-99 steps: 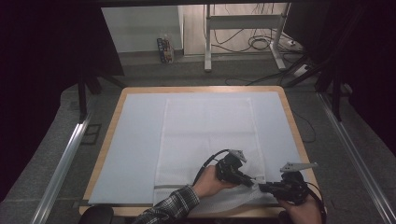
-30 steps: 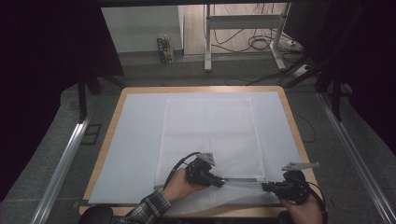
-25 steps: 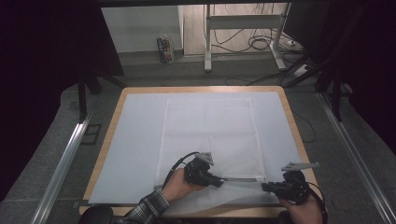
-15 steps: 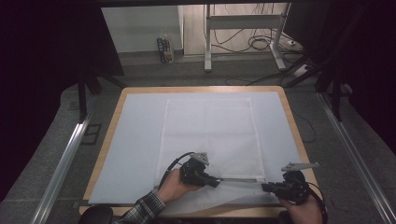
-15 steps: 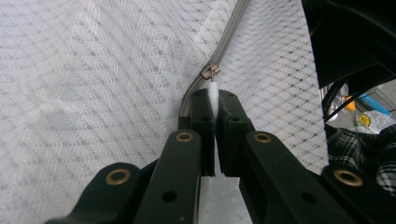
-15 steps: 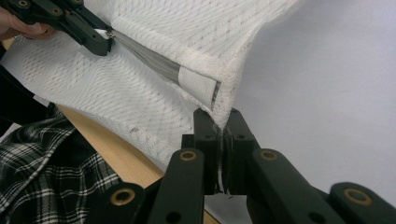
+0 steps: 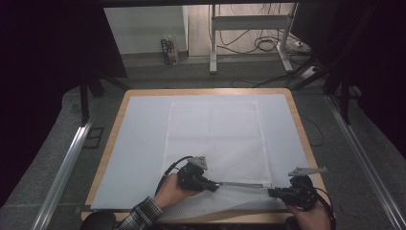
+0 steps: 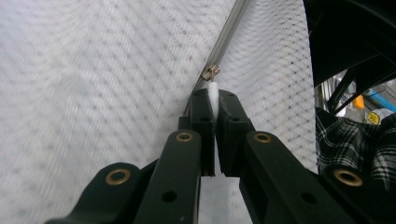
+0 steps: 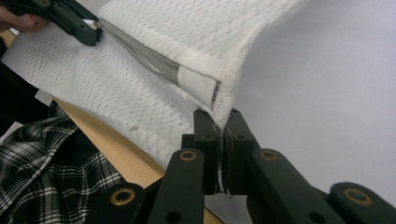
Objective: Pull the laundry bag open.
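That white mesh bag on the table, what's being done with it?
A person is working the zipper of a white mesh bag with two hand-held grippers. The left gripper is shut on the white zipper pull. The right gripper pinches the bag's corner at the zipper's end, holding the cloth taut. The bag lies flat on the white-covered table, its near edge lifted between the grippers.

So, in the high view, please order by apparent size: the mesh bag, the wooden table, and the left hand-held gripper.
1. Wooden table
2. Mesh bag
3. Left hand-held gripper, clearly the smallest, although it is nearest to the camera.
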{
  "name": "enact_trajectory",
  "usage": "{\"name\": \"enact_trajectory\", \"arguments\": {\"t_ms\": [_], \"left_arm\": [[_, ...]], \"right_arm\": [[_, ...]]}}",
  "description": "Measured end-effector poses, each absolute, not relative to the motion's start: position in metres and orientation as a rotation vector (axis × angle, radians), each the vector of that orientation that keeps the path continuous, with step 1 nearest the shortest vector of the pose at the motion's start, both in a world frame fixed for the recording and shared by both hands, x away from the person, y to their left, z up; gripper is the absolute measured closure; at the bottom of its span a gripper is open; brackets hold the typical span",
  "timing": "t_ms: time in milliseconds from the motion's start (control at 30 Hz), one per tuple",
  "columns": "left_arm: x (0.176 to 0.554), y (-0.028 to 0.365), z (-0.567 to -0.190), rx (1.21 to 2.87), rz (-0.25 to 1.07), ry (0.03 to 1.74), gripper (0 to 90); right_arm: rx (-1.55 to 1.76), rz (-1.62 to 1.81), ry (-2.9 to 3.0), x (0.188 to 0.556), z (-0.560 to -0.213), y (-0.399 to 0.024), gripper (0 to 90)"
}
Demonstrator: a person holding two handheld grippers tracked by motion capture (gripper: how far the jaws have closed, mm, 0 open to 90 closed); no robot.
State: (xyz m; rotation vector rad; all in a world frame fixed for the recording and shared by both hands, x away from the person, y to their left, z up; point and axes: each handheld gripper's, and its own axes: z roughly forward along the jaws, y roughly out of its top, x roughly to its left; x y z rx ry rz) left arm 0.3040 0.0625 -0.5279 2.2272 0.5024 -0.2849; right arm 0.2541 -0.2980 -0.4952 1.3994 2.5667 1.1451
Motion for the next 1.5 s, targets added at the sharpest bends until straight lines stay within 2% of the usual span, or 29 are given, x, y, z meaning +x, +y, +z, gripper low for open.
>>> {"name": "enact_trajectory", "arguments": {"t_ms": [767,1500], "left_arm": [[0.298,0.099,-0.531,2.206,-0.35,0.55,87.1],[0.292,0.138,-0.532,2.205,-0.322,0.625,87.1]], "right_arm": [[1.387,1.164,2.59,0.253,-0.495,-0.295,85.1],[1.396,1.164,2.579,0.254,-0.495,-0.297,85.1]]}}
